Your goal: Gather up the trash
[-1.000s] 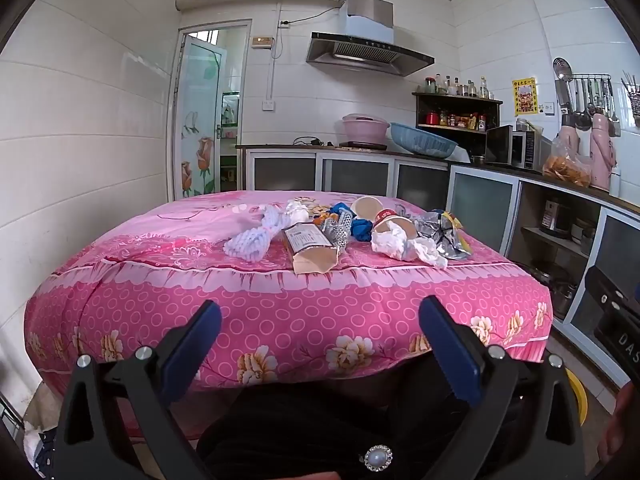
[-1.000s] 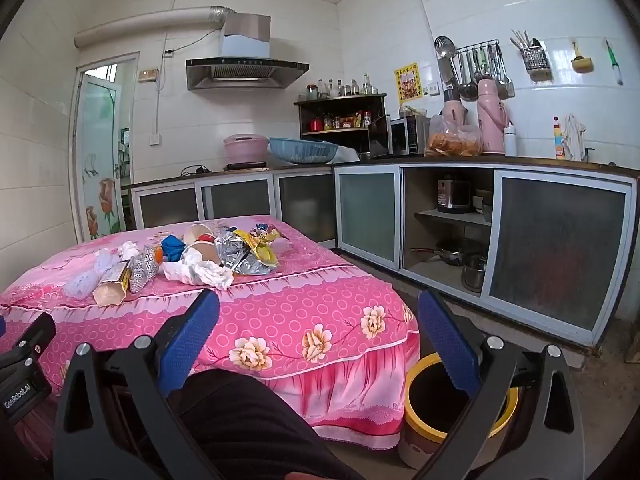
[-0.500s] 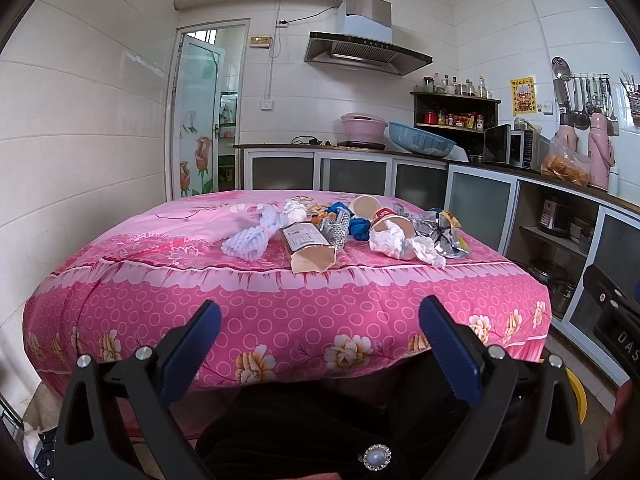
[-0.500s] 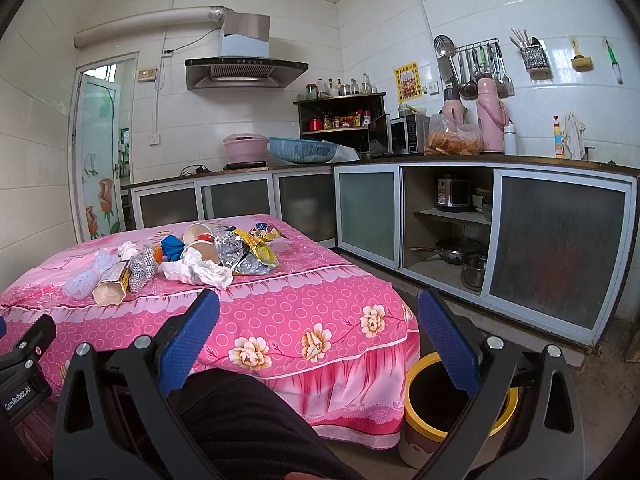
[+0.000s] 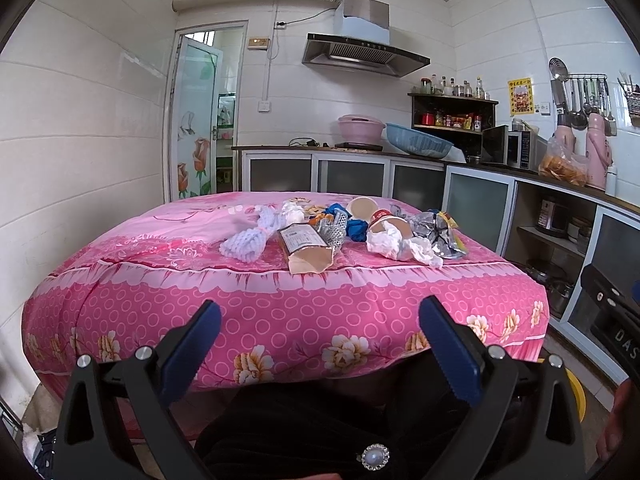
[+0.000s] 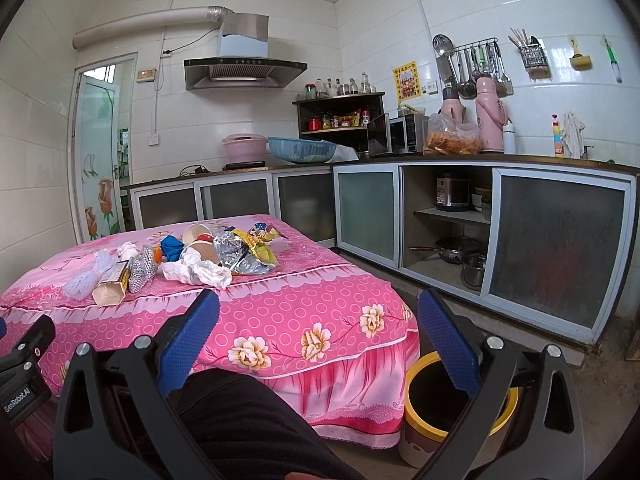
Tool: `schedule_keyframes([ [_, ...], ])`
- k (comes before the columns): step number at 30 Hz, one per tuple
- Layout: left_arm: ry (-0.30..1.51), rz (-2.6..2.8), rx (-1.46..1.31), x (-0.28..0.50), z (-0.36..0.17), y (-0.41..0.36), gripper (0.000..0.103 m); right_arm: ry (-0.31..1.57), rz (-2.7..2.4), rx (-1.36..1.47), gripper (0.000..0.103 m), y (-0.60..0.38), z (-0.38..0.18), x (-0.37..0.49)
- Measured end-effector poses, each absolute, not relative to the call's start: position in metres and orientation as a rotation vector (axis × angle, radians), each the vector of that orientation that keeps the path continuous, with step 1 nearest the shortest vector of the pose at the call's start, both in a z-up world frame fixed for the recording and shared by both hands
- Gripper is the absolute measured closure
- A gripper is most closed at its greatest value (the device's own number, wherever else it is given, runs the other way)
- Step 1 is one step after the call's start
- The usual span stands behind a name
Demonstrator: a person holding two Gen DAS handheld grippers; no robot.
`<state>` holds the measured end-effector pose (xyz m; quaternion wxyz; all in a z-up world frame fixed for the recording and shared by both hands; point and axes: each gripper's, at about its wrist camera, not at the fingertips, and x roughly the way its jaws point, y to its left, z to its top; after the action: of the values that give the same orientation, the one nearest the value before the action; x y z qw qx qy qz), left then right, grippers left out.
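Foreground: left gripper [image 5: 320, 322] and right gripper [image 6: 319, 312], fingers spread wide and empty, held low before a table draped in pink floral cloth [image 6: 280, 312]. A yellow-rimmed bin [image 6: 448, 424] stands on the floor just beside the table's right corner. Farther back, the trash lies clustered on the tabletop: brown paper packet [image 5: 306, 250], crumpled tissue [image 5: 394, 242], foil wrappers [image 6: 244, 254], paper cups [image 5: 362, 208].

Partly readable "DAS" in white on the black gripper body [image 5: 616, 320] at the right edge of the left wrist view. White "GenRobot.AI" on the black gripper body [image 6: 20, 384] at the left edge of the right wrist view. Print on the yellow wall poster [image 6: 407, 81] and the paper bag's label [image 5: 301, 237] too small to read.
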<state>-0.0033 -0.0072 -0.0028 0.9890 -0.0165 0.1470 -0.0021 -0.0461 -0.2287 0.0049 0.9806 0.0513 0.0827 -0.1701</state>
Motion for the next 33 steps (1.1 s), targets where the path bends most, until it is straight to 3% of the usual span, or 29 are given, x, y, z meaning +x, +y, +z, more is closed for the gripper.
schedule_keyframes([
  [33,0.304,-0.022,-0.034,-0.0026,-0.0027,-0.0041,0.008,0.177,-0.343,0.107,0.008,-0.2322,0.0000,-0.0447],
])
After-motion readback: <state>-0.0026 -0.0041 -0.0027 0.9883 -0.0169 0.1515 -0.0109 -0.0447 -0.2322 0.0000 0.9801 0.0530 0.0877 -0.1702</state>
